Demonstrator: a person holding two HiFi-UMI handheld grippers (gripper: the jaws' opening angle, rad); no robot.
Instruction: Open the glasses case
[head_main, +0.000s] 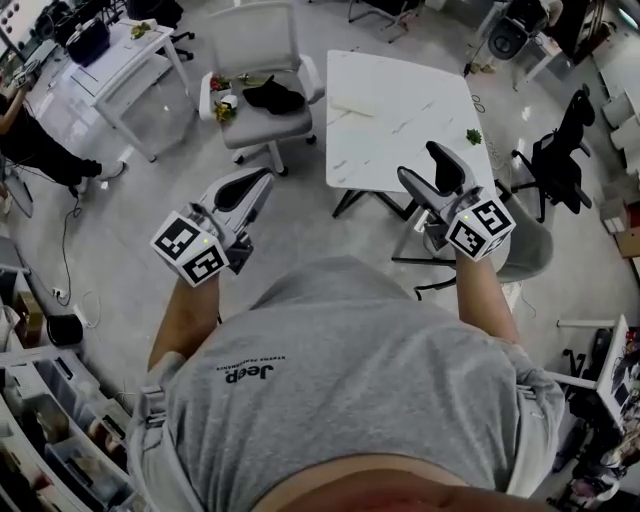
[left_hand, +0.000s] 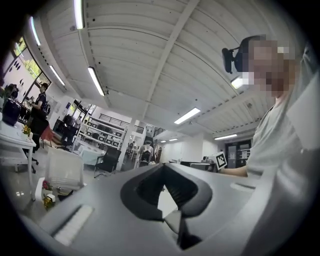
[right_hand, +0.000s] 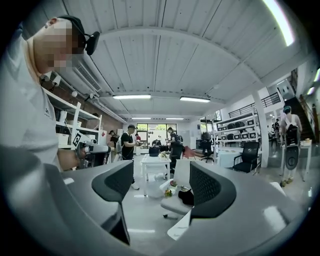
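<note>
**Both grippers held up, case out on the chair**

An open office floor lies below, with a white marbled surface (head_main: 400, 110) ahead and a white swivel chair (head_main: 262, 40) to its left. On the chair seat lies a dark object that looks like the glasses case (head_main: 272, 96), though it is too small to be sure, with a few flowers (head_main: 220, 108) beside it at the seat's left edge. A small green sprig (head_main: 473, 136) sits near the right edge of the surface.

The person holds both tools up in front of the chest, well apart from the chair and the surface. The left gripper (head_main: 262, 180) has its fingers clenched tip to tip on nothing. The right gripper (head_main: 420, 163) has its fingers released and spread wide. Through their gap, the right gripper view shows the far chair and the glasses case (right_hand: 186, 196) on it.
</note>
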